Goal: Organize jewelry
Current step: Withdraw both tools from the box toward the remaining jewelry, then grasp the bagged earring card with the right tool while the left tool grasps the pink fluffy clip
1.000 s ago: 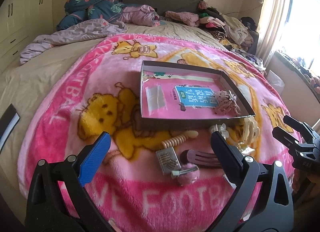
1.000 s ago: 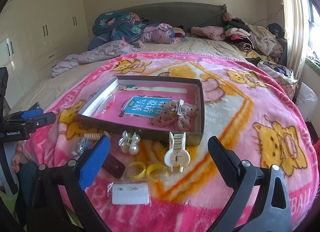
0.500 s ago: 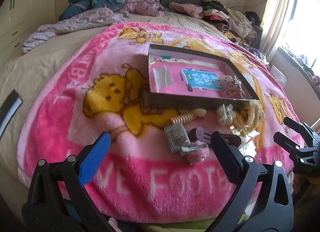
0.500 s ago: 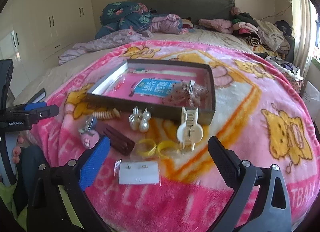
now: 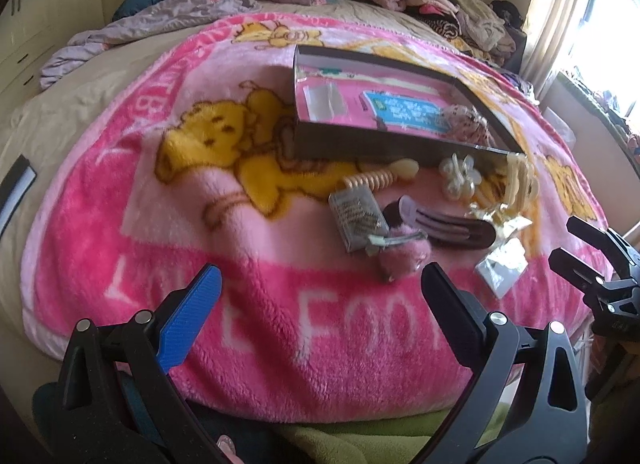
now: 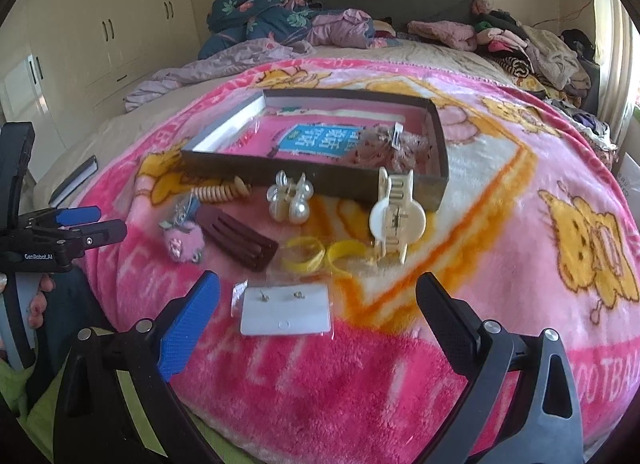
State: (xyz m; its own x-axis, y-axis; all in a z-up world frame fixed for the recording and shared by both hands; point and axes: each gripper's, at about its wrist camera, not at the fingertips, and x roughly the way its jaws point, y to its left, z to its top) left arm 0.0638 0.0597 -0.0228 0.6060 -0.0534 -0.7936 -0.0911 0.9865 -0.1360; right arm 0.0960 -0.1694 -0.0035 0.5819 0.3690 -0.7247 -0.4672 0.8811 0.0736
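Observation:
A shallow dark box (image 6: 320, 180) (image 5: 384, 142) lies on a pink blanket and holds a pink scrunchie (image 6: 396, 146). In front of it lie a pearl clip (image 6: 290, 200), a cream claw clip (image 6: 396, 220), a brown hair clip (image 6: 236, 236), a pink pom-pom clip (image 6: 182, 242), two yellow rings (image 6: 324, 256), a spiral tie (image 6: 220, 192) and an earring card (image 6: 286, 310). My right gripper (image 6: 316, 328) is open and empty, just short of the earring card. My left gripper (image 5: 320, 316) is open and empty, short of the pom-pom clip (image 5: 402, 254).
The pink blanket (image 6: 500, 192) covers the bed. Piled clothes (image 6: 520, 44) and bedding (image 6: 272, 20) lie at the far end. Wardrobes (image 6: 100, 36) stand to the left and a curtained window (image 5: 568, 16) to the right.
Both grippers have pulled back toward the near edge of the bed, so the box and the loose items sit farther away. Both stay open and empty.

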